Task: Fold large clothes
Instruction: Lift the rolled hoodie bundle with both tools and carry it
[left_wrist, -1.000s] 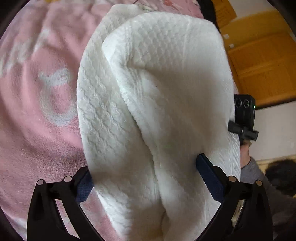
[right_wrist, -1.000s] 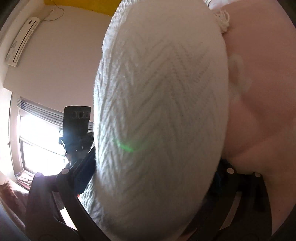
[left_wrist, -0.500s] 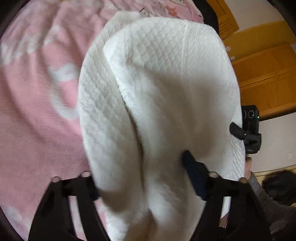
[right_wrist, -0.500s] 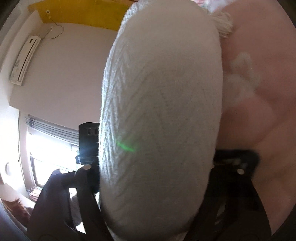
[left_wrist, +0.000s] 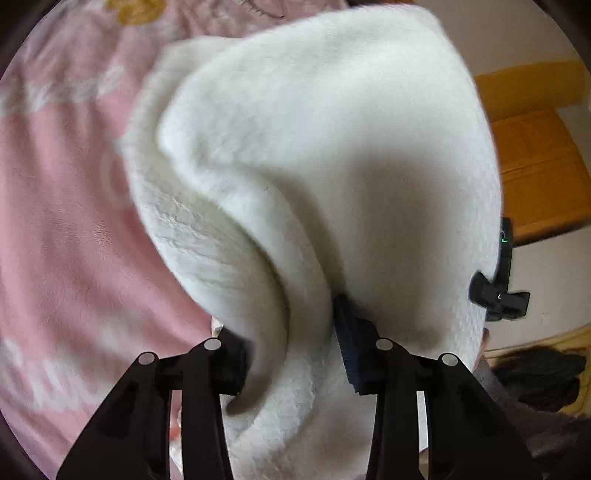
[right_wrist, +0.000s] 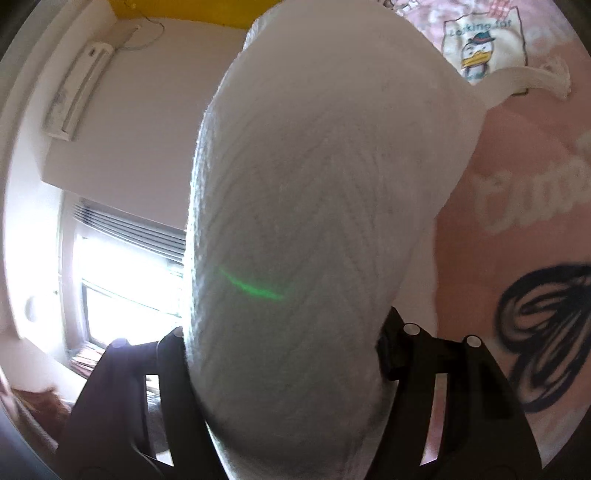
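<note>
A large white knitted garment (left_wrist: 325, 166) hangs in front of both cameras above a pink blanket (left_wrist: 62, 258). My left gripper (left_wrist: 291, 354) is shut on a fold of the garment; its blue pads press into the cloth. In the right wrist view the same white garment (right_wrist: 314, 221) fills the middle, and my right gripper (right_wrist: 284, 350) is shut on it, fingertips hidden under the cloth. A fringed end of the garment (right_wrist: 550, 79) trails onto the blanket. The right gripper's camera mount (left_wrist: 498, 291) shows past the garment's right edge.
The pink blanket (right_wrist: 517, 206) carries white lettering, a black print (right_wrist: 546, 332) and a duck picture (right_wrist: 480, 48). Orange wooden furniture (left_wrist: 535, 155) stands at the right. A bright window (right_wrist: 122, 273) and a wall air conditioner (right_wrist: 77, 88) are at the left.
Both grippers have closed in on the white garment, the left one from wide open to pinching a fold. The garment has swung and the views have shifted over the blanket.
</note>
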